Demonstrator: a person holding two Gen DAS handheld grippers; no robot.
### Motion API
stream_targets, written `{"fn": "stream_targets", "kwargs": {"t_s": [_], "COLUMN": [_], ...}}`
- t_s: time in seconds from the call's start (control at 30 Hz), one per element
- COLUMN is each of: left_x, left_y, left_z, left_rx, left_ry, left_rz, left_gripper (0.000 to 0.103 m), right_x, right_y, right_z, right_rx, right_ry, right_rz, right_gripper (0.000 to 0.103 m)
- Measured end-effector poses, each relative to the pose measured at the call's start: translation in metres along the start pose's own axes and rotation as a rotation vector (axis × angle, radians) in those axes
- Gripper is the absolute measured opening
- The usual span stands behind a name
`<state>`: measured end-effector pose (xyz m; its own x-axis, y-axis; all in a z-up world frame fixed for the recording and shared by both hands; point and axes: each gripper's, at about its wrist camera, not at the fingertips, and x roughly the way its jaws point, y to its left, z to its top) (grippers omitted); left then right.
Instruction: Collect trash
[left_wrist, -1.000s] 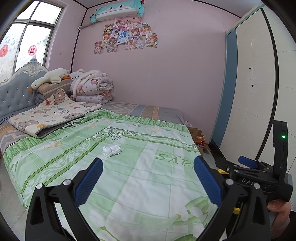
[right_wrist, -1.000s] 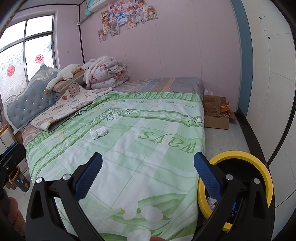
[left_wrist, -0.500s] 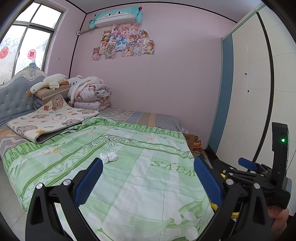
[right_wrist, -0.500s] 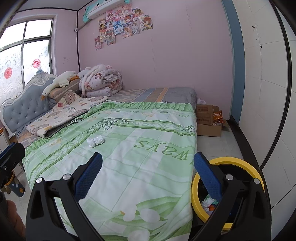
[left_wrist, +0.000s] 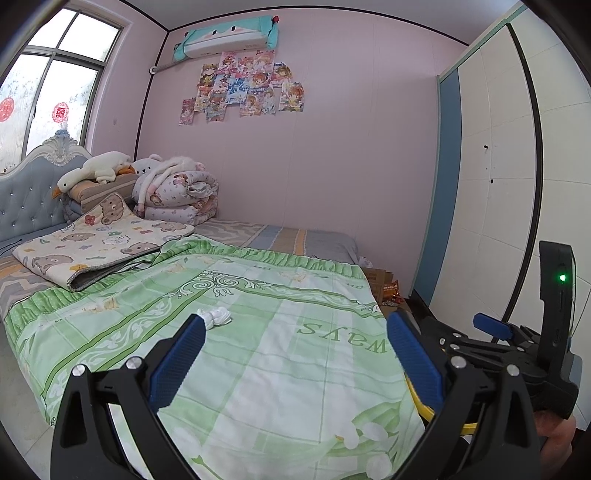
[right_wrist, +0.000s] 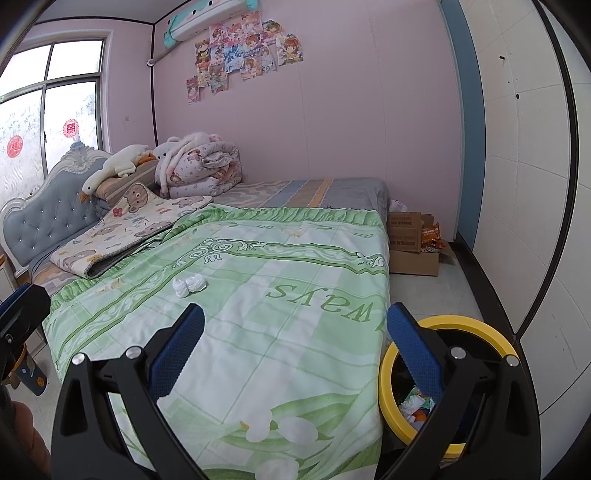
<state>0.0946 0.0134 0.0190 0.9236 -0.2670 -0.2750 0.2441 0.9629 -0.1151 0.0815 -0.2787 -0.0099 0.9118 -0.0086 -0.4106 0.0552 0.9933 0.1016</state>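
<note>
A crumpled white tissue (left_wrist: 215, 317) lies on the green bedspread (left_wrist: 266, 343), left of its middle; it also shows in the right wrist view (right_wrist: 189, 285). My left gripper (left_wrist: 293, 360) is open and empty, held at the foot of the bed short of the tissue. My right gripper (right_wrist: 293, 356) is open and empty, also at the foot of the bed. A yellow-rimmed trash bin (right_wrist: 448, 373) with scraps inside stands on the floor by the bed's right corner, partly behind my right finger. The right gripper's body shows in the left wrist view (left_wrist: 517, 350).
A bear-print mat (left_wrist: 99, 240), folded quilts (left_wrist: 177, 195) and plush toys lie near the grey headboard (left_wrist: 29, 195). Cardboard boxes (right_wrist: 412, 240) with snack packets stand on the floor past the bed. A white wardrobe (left_wrist: 517, 184) lines the right wall.
Both grippers have tilted up and drawn back a little, so the bed and tissue sit lower and farther in view. The bin shows more fully on the right. Both jaws stay open.
</note>
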Motion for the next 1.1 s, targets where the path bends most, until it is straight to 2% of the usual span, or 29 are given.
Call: {"fn": "stream_targets", "kwargs": {"t_s": [1.1], "left_x": [0.0028], "left_y": [-0.0002], "left_z": [-0.0014], "left_rx": [-0.003], "left_ry": [0.015], "left_rz": [-0.005], "left_gripper": [0.095], "right_x": [0.0049], "right_y": [-0.0015], "right_z": [-0.0055], "right_rx": [0.008], "right_ry": [0.024], "right_rz": [-0.01], "right_gripper": [0.095]}}
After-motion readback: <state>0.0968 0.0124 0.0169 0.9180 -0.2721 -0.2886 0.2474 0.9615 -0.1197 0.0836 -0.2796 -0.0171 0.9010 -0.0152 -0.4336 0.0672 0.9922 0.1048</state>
